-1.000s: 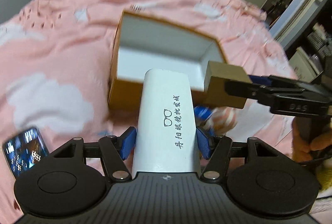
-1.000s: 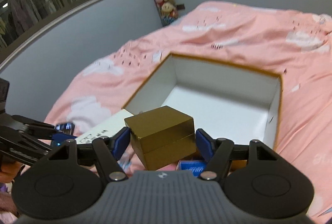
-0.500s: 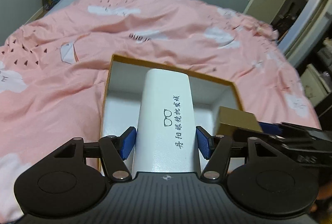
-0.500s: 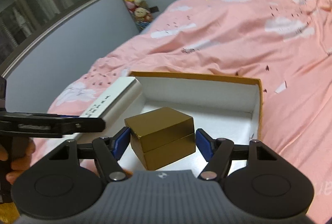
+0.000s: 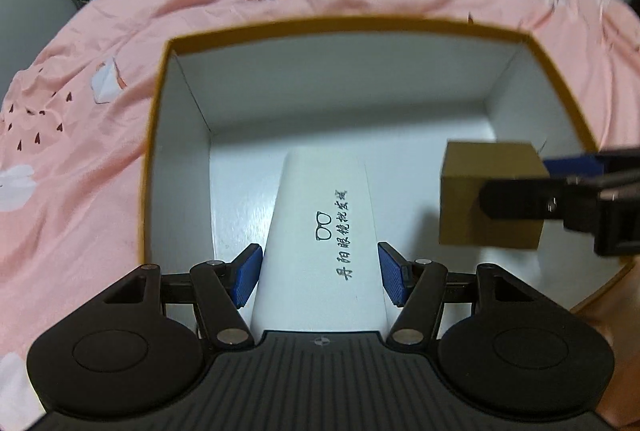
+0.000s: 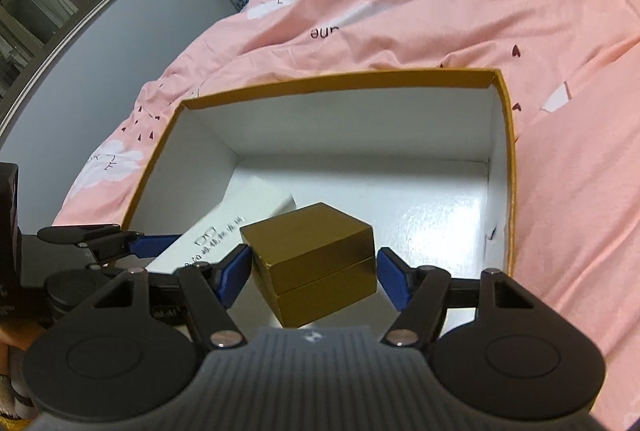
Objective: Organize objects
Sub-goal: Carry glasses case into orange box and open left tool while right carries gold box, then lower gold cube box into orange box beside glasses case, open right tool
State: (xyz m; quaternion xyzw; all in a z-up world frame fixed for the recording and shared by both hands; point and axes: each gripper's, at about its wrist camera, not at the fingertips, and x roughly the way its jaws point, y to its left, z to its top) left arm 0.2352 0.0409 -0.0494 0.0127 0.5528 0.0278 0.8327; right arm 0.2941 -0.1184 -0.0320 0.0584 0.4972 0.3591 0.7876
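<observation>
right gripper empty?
No: in the right wrist view the right gripper is shut on the gold box, blue pads against both its sides, above the open carton.

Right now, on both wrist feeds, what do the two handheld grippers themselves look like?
Both match. The left gripper and right gripper are matte black plastic: a ribbed central body with a small emblem, round housings either side, and angled linkage arms with silver pins. Ribbed blue pads line the jaws. No cables or sleeves show. Seen side-on from the left feed, the right gripper carries blurred, unreadable lettering.
</observation>
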